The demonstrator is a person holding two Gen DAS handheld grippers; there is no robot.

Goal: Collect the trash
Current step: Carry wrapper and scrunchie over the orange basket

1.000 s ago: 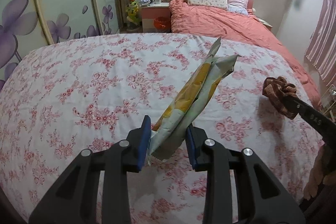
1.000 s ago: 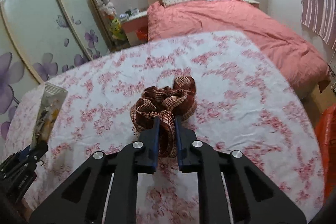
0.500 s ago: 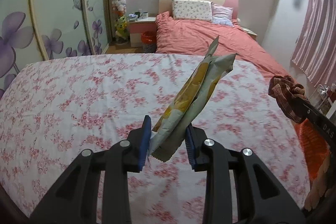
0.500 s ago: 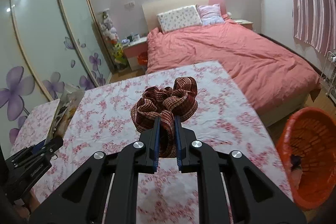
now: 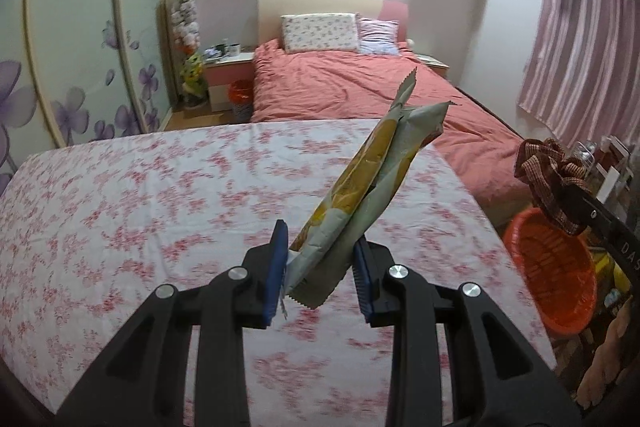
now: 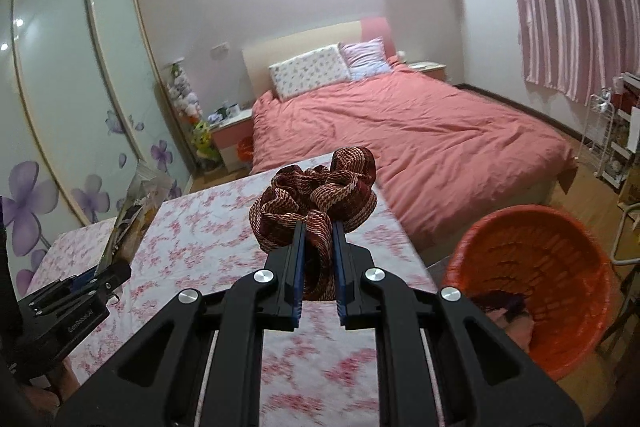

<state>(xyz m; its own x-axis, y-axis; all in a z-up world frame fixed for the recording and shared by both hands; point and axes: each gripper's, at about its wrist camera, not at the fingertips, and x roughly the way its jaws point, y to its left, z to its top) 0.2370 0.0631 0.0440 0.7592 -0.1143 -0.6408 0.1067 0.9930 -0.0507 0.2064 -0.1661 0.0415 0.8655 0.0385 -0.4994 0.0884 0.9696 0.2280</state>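
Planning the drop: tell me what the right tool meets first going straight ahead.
Probably the flowered bedspread below its line, then the pink bed; depth is unclear. The orange basket sits off to its right, not ahead.

Two grippers (image 5: 320,267), one wrapper (image 5: 372,179), one scrunchie (image 6: 320,187), one basket (image 6: 532,267).

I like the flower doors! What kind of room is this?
A bedroom, most likely: a bed with a pink cover, pillows at its headboard, and a sliding wardrobe painted with purple flowers.
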